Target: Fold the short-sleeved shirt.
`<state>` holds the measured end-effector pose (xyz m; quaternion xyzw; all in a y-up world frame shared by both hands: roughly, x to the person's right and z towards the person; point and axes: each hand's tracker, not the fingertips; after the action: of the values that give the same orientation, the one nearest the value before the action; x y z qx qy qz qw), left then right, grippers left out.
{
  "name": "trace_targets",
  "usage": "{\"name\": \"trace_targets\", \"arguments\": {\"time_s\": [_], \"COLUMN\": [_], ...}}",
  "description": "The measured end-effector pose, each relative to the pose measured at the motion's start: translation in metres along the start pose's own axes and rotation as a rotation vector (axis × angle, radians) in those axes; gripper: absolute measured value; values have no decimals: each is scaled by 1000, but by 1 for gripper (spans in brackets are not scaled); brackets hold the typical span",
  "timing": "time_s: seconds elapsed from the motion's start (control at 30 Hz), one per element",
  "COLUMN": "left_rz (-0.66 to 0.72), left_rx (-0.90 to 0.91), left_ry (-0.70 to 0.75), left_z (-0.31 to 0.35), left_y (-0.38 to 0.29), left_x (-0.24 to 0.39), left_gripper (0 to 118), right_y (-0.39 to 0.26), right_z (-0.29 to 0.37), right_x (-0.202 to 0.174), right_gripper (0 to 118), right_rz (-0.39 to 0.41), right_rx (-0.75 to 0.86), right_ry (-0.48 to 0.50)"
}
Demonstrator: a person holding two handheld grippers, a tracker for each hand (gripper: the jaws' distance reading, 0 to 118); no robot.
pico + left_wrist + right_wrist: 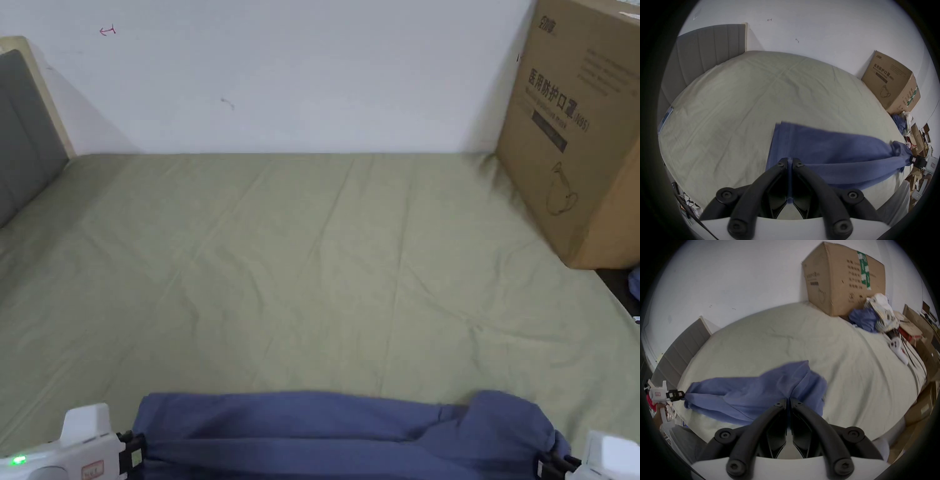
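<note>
A blue short-sleeved shirt [337,431] is stretched sideways over the near edge of the bed, bunched at its right end. My left gripper [134,453] is shut on the shirt's left end, and my right gripper [550,465] is shut on its right end. In the left gripper view the black jaws [790,160] pinch a fold of the blue shirt [834,151], and the right gripper [914,160] holds the far end. In the right gripper view the jaws [788,400] clamp the shirt [753,392], with the left gripper [674,395] at the far end.
The bed is covered by a pale green sheet [312,262]. A large cardboard box [578,131] stands at the back right against the white wall. A grey headboard [25,125] is at the left. Clothes and clutter [875,318] lie beside the box.
</note>
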<state>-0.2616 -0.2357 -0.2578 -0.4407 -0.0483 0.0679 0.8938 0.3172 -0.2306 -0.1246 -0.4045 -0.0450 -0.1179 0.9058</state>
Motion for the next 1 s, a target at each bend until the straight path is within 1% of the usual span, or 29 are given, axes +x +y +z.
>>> {"name": "trace_targets", "arguments": {"time_s": [0.03,0.17,0.2,0.23,0.27,0.3,0.33,0.37,0.4,0.43,0.6,0.73,0.87,1.0], "left_rz": [-4,-12,-9,-6,-3,-1,-1,-3,-9,-17,-63,-106,-151,-186], "left_rx": [-10,-44,-44,-41,-38,-34,-29,-21,-2,38,227,402,558,654], "left_ry": [3,14,11,8,9,6,2,3,6,9,-19,-20,-16,36], "left_z": [-3,-11,-10,-9,-7,-3,4,10,16,24,71,105,128,133], "left_y": [-5,-18,-20,-20,-19,-17,-15,-12,-8,-3,32,56,72,79], "left_x": [-1,-1,1,1,2,3,6,9,12,15,39,66,90,110], "left_gripper": [2,3,6,13,23,38,59,83,95,99,99,99,99,97], "right_y": [-5,-15,-15,-15,-14,-11,-6,-1,4,12,59,90,109,115], "right_z": [-5,-16,-16,-14,-9,-4,3,11,21,31,79,105,117,121], "right_x": [2,-2,-3,-4,-8,-11,-15,-19,-24,-29,-59,-86,-110,-130], "right_gripper": [2,2,2,3,6,15,33,59,71,75,75,75,75,75], "right_rz": [-15,-5,-6,-10,-13,-15,-6,19,47,67,133,186,212,234], "right_rx": [-24,-48,-51,-49,-45,-40,-30,-2,29,77,290,441,543,604], "right_ry": [-19,-53,-60,-62,-62,-63,-79,-102,-111,-104,-64,-48,-43,-65]}}
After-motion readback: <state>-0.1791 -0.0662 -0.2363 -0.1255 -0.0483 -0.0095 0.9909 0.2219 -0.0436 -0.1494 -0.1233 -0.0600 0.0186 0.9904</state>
